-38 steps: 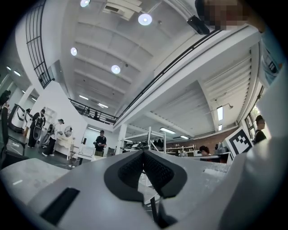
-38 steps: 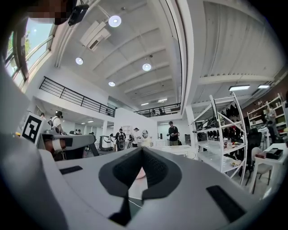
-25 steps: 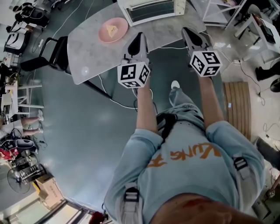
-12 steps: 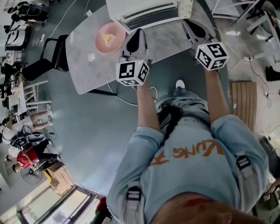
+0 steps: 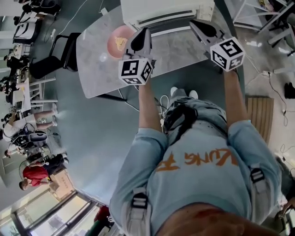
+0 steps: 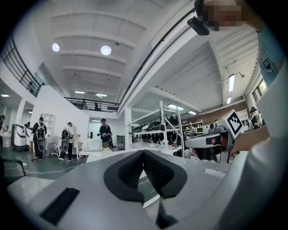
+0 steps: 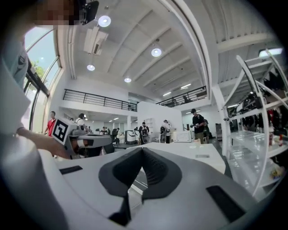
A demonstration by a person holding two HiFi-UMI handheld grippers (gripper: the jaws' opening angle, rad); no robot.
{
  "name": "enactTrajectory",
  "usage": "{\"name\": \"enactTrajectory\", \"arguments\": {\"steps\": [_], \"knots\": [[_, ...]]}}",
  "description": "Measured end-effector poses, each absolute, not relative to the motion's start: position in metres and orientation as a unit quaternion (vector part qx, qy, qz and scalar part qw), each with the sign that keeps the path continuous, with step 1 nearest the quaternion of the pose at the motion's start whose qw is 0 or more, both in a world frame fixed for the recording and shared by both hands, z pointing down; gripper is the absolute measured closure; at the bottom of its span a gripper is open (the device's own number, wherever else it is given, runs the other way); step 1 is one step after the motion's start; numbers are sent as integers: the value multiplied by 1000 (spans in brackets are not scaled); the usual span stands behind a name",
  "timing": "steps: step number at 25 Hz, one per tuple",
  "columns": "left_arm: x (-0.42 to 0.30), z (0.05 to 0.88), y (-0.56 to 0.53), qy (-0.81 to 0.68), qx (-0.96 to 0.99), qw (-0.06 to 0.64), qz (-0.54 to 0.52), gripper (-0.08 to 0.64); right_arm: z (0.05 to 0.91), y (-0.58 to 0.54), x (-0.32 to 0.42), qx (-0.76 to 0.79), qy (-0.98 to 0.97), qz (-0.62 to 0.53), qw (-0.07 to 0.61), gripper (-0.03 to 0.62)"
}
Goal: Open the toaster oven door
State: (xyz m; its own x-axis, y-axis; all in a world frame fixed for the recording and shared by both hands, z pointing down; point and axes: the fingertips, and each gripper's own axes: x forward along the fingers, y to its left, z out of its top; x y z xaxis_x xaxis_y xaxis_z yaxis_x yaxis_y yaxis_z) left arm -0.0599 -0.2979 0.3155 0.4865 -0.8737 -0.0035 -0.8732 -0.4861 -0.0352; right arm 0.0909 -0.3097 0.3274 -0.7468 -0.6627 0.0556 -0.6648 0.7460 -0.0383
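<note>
— Grey marbled table (image 5: pixel 92 64): where's the white boxy toaster oven (image 5: pixel 161 9)?
— At its far edge, beside the round pink plate (image 5: pixel 114 44). Left gripper (image 5: pixel 146 32) and right gripper (image 5: pixel 194 23) hover before it, both pinched closed, holding nothing.

A big open lab hall: a high white ceiling with round lights (image 6: pixel 105 50), a railed mezzanine (image 7: pixel 96 99), metal shelving racks (image 6: pixel 168 123), people (image 6: pixel 40 137) standing at equipment, and cables (image 5: pixel 162 100) across the grey floor (image 5: pixel 92 133).
</note>
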Motion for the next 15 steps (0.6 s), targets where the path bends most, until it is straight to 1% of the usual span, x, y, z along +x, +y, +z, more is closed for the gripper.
{"name": "enactTrajectory", "arguments": {"steps": [6,10,14,15], "knots": [[-32,311,-330,454,-884,72,-85,560,315,-328,80,272,-956,-49,102,594],[-17,310,-342,396,-899,104,-156,560,328,-332,65,204,-953,-101,200,594],[-7,328,-354,321,-907,115,-245,560,352,-336,53,123,-938,-128,296,591],[-5,335,-356,304,-908,115,-266,558,357,-338,52,107,-933,-134,317,566]]}}
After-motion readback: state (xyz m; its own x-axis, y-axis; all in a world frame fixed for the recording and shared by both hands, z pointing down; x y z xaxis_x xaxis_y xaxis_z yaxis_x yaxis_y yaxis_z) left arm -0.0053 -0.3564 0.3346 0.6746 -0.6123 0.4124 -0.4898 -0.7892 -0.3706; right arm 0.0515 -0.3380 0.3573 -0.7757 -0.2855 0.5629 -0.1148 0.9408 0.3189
